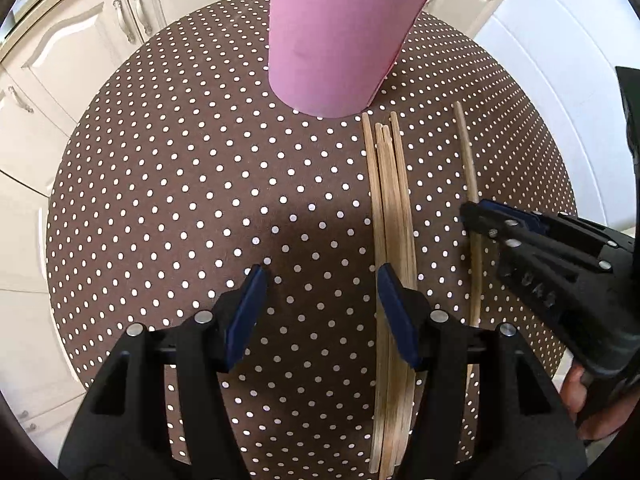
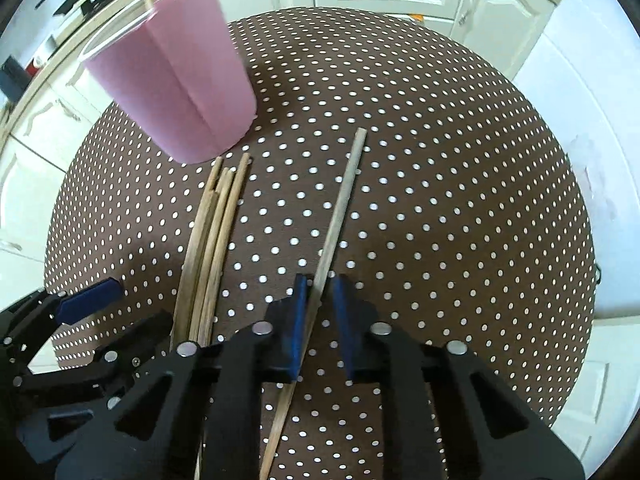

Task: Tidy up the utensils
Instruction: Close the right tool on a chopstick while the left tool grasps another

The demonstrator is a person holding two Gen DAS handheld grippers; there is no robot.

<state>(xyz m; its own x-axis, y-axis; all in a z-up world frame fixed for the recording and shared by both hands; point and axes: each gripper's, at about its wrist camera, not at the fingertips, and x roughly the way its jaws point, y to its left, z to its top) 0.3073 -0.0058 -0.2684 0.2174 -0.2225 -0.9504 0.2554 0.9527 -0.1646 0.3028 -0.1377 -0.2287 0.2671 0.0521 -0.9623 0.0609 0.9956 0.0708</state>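
While the right tool (image 2: pixel 318 280) pinches one pale chopstick (image 2: pixel 340 208), its lower end hidden, the left tool (image 1: pixel 320 276) gapes empty at lower centre.

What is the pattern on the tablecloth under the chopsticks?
Brown tablecloth with small white polka dots, clearest in the left wrist view.

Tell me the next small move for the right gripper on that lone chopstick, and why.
Probably lift straight up. The right gripper is shut on the single chopstick, which lies flat on the dotted tablecloth, apart from the bundle of chopsticks. The pink cup stands just beyond and already holds sticks, so raising clears the way to it.
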